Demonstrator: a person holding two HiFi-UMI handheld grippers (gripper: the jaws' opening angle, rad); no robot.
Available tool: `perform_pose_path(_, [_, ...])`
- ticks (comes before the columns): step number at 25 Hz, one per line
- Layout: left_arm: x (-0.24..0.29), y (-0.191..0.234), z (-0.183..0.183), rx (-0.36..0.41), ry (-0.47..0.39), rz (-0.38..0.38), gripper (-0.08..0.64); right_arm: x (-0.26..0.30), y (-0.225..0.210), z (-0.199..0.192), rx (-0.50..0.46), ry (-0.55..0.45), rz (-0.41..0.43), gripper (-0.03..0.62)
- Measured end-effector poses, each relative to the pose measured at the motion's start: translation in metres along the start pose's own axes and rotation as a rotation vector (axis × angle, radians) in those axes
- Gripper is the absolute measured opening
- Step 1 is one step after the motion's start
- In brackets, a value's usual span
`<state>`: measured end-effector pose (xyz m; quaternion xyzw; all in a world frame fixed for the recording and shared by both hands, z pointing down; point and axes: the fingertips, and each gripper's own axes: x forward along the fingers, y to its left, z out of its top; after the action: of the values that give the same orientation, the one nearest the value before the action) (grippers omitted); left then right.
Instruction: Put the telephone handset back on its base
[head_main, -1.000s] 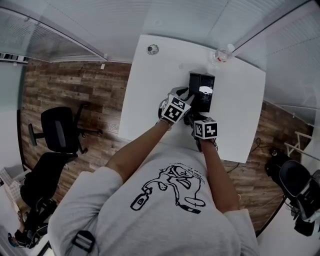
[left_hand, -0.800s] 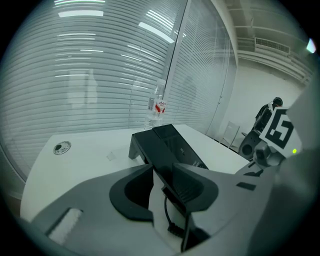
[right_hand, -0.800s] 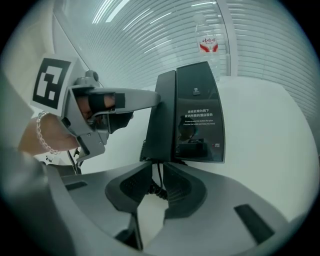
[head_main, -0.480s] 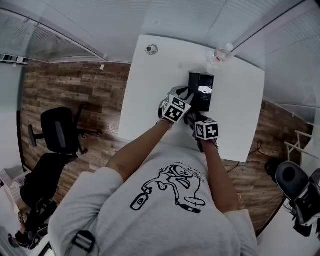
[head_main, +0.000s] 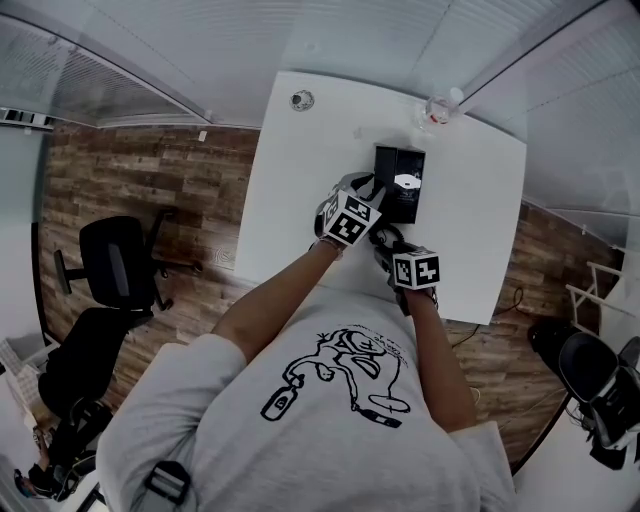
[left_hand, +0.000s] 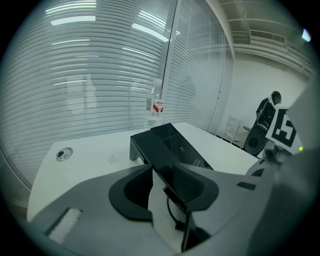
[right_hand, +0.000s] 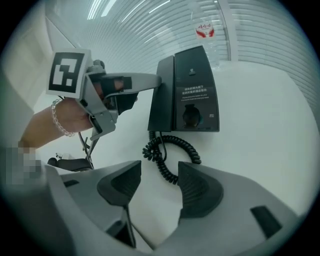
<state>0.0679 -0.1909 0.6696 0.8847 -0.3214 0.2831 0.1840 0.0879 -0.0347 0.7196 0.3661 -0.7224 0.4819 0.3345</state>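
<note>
A black telephone base (head_main: 408, 190) stands on the white table (head_main: 300, 200), and the handset (right_hand: 162, 95) lies along its left side. My left gripper (left_hand: 162, 167) reaches in from the left, its fingertips closed against the handset's (left_hand: 162, 150) sides. The coiled cord (right_hand: 172, 150) curls on the table below the base (right_hand: 197, 90). My right gripper (right_hand: 160, 171) hovers over the cord's near end. Its jaws are opening and hold nothing. In the head view it (head_main: 390, 240) sits just short of the phone.
A clear water bottle (head_main: 440, 108) stands at the table's far edge behind the phone. A round grommet (head_main: 302, 100) is set at the far left corner. Office chairs stand on the wood floor to the left (head_main: 120, 265) and right (head_main: 590, 370).
My right gripper has drawn back from the phone toward the near table edge. The left gripper and the phone have stayed where they were.
</note>
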Motion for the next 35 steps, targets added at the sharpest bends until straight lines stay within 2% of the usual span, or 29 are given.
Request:
perform_pose_path(6, [-0.001,0.001,-0.001,0.019,0.001,0.020,0.123,-0.020,-0.003,0.011,-0.068,-0.123,-0.071,0.198])
perform_pose_path(13, [0.002,0.003,0.000,0.047,0.017,0.057,0.123,-0.036,-0.003,0.011,-0.056,-0.195,-0.062,0.198])
perform_pose_path(17, [0.003,0.003,0.000,0.058,0.009,0.058,0.123,-0.037,0.000,0.010,-0.068,-0.203,-0.040,0.196])
perform_pose_path(20, [0.003,0.004,0.002,0.064,0.010,0.071,0.122,-0.019,0.008,0.023,-0.120,-0.182,-0.016,0.166])
perform_pose_path(24, [0.005,0.004,0.002,0.051,0.017,0.085,0.121,0.008,0.006,0.040,-0.161,-0.120,-0.041,0.164])
perform_pose_path(27, [0.005,0.004,0.001,0.034,0.019,0.083,0.121,0.017,0.003,0.043,-0.150,-0.097,-0.048,0.153])
perform_pose_path(32, [0.004,0.004,0.001,-0.002,-0.009,0.054,0.117,0.012,0.008,0.052,-0.171,-0.161,-0.072,0.073])
perform_pose_path(35, [0.004,0.005,0.003,-0.022,-0.019,0.046,0.117,0.006,0.010,0.071,-0.183,-0.201,-0.086,0.066])
